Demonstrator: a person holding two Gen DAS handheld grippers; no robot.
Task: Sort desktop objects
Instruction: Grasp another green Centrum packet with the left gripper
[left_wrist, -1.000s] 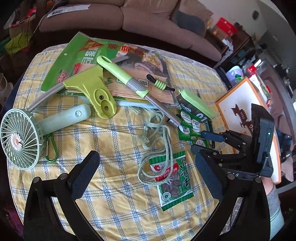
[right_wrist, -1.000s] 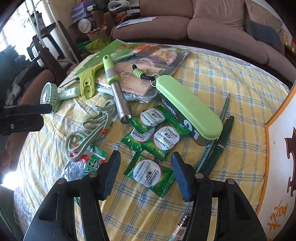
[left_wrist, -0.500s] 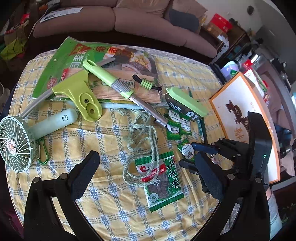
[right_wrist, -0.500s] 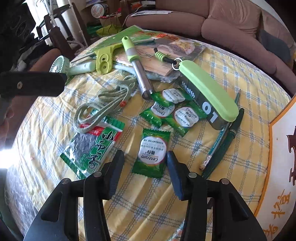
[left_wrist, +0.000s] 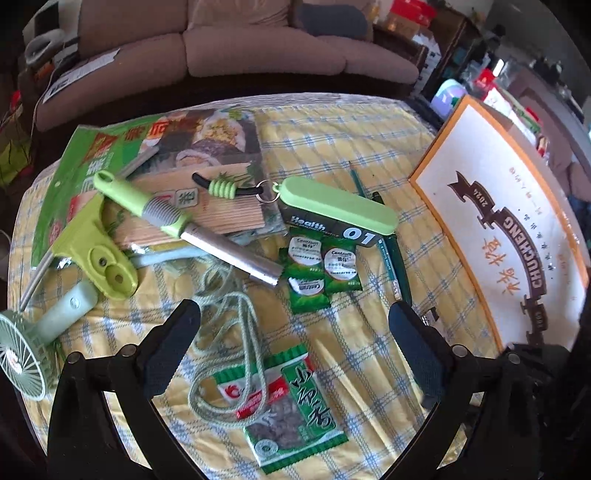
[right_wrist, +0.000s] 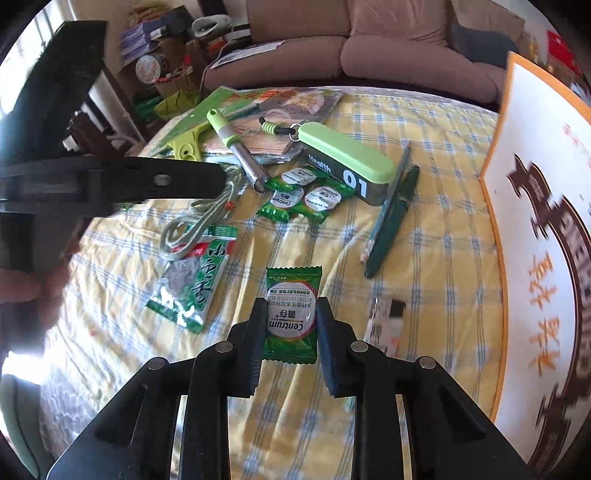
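The checked tablecloth (right_wrist: 424, 258) carries everything, with the orange-edged box lid (right_wrist: 535, 221) at its right. Over its near part my left gripper (left_wrist: 295, 350) hangs with jaws wide but easing inward, nothing between them, above the seaweed snack packet (left_wrist: 295, 402). My right gripper (right_wrist: 290, 332) is closing on 1 Centrum sachet (right_wrist: 291, 314), pads at both side edges. I judge the sachet light, thin, crinkly and slippery, so I'd pinch mid-body, across the flat, not the crimped ends.
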